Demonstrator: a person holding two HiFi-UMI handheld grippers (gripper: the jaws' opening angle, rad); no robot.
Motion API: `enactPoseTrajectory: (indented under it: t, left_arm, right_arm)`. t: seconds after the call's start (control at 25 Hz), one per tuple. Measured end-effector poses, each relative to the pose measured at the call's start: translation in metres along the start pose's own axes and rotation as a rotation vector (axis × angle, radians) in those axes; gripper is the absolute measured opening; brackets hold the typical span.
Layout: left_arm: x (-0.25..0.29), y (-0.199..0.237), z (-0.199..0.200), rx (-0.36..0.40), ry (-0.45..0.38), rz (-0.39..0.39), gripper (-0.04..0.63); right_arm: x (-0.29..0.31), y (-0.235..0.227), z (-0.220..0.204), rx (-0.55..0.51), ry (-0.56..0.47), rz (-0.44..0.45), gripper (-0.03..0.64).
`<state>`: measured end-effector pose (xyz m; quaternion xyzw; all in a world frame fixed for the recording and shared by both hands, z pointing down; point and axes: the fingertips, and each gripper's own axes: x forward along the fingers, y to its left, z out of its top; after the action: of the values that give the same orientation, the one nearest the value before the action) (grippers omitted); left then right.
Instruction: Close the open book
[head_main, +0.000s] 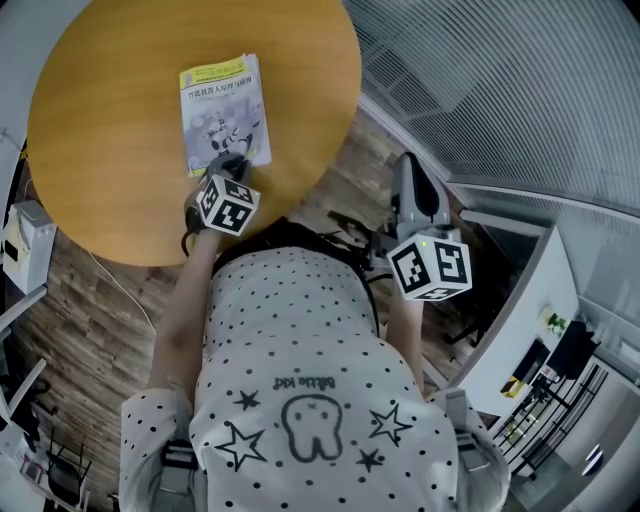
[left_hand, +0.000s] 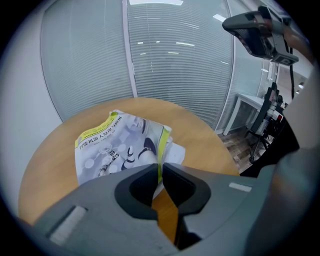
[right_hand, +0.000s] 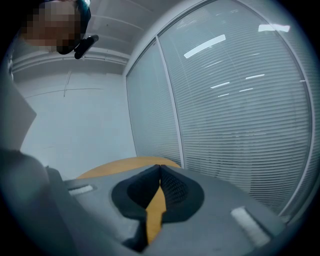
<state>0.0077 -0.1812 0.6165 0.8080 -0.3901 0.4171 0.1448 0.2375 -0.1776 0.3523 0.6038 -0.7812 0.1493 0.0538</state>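
Note:
The book (head_main: 222, 105) lies on the round wooden table (head_main: 110, 150) with its illustrated cover facing up. My left gripper (head_main: 228, 168) is at the book's near edge. In the left gripper view the book (left_hand: 115, 145) has its cover slightly raised over white pages. The cover's yellow-green edge runs into my left gripper (left_hand: 160, 168), whose jaws are shut on it. My right gripper (head_main: 408, 175) is held off the table to the right, over the floor. In the right gripper view the right gripper (right_hand: 159, 170) is shut with nothing between its tips.
A glass wall with blinds (head_main: 500, 90) curves round the table's far right side. A white box (head_main: 25, 240) sits on the floor at the left and a white desk (head_main: 520, 320) at the right. Dark stands (left_hand: 270, 100) are beside the table.

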Motion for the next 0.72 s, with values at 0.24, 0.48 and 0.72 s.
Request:
enactPoseTrajectory:
  t: [0.24,0.48,0.72]
  left_arm:
    - [0.000,-0.007,-0.002,0.004,-0.008,-0.015,0.090]
    - [-0.001,-0.017,-0.002,-0.026,-0.034,-0.053,0.256]
    - [-0.008,-0.014,0.003,-0.066,-0.079,-0.046,0.270]
  right_arm:
    - [-0.003,0.001,0.001,0.000,-0.001,-0.005,0.005]
    - [-0.004,-0.002,-0.001,0.002,0.004,-0.017,0.004]
    - [-0.004,-0.005,-0.005,0.010,0.013,-0.023,0.004]
